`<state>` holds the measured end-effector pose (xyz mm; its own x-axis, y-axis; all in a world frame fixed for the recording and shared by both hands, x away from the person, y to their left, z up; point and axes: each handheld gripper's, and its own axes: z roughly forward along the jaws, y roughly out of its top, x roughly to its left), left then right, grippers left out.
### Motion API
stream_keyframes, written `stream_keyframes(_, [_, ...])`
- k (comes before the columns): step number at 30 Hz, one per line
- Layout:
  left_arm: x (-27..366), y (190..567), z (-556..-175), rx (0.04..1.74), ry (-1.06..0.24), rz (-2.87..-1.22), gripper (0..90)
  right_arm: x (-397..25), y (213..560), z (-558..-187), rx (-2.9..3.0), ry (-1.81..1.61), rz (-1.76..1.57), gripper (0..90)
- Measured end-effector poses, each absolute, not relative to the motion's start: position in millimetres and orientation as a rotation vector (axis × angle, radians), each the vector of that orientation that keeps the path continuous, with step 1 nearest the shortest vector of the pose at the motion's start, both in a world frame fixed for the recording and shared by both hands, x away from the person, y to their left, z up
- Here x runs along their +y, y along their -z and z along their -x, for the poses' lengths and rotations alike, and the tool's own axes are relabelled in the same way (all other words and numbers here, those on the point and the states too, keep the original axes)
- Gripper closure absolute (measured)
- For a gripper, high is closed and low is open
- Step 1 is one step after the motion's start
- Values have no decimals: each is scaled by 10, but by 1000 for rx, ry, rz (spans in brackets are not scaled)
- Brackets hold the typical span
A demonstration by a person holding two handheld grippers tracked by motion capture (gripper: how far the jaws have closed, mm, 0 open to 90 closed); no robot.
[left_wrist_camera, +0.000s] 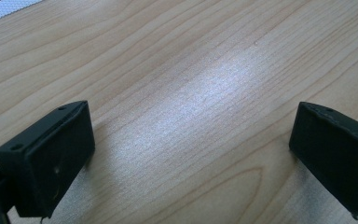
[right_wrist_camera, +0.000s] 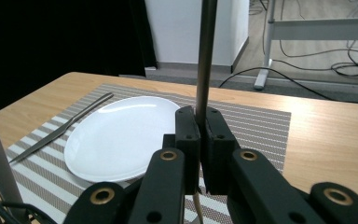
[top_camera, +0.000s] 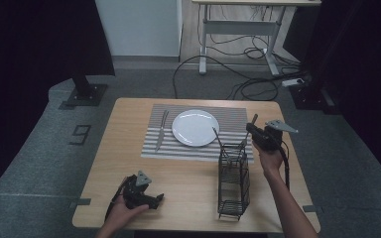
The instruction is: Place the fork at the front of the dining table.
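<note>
One plate [top_camera: 195,127], one knife [top_camera: 161,130], one wire caddy [top_camera: 233,181].
Right gripper [right_wrist_camera: 200,122] clamps a utensil handle [right_wrist_camera: 206,56] at frame centre; left gripper [left_wrist_camera: 191,154] gapes wide, empty.

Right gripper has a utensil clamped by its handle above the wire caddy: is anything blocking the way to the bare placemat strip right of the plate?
Nothing visible does. The right gripper is shut on the utensil handle. The placemat right of the plate lies bare. The wire caddy sits nearer the person.
</note>
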<state>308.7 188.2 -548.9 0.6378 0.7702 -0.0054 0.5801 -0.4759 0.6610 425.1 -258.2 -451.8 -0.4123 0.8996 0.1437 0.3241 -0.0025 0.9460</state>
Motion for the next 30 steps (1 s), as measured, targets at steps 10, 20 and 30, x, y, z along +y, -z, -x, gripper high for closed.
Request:
stream_keyframes(10, [1882, 5489, -3087, 1048, -389, -2223, 0, -2541, 4704, -4280, 1818, -1355, -1252, 860])
stream_keyframes(20, [1882, 5489, -3087, 1048, -390, -2223, 0, -2498, 4771, -4322, 1850, -1327, -1233, 859])
stream_keyframes(30, [1882, 5489, -3087, 1048, -390, -2223, 0, -2460, 4792, -4327, 1869, -1319, -1201, 854])
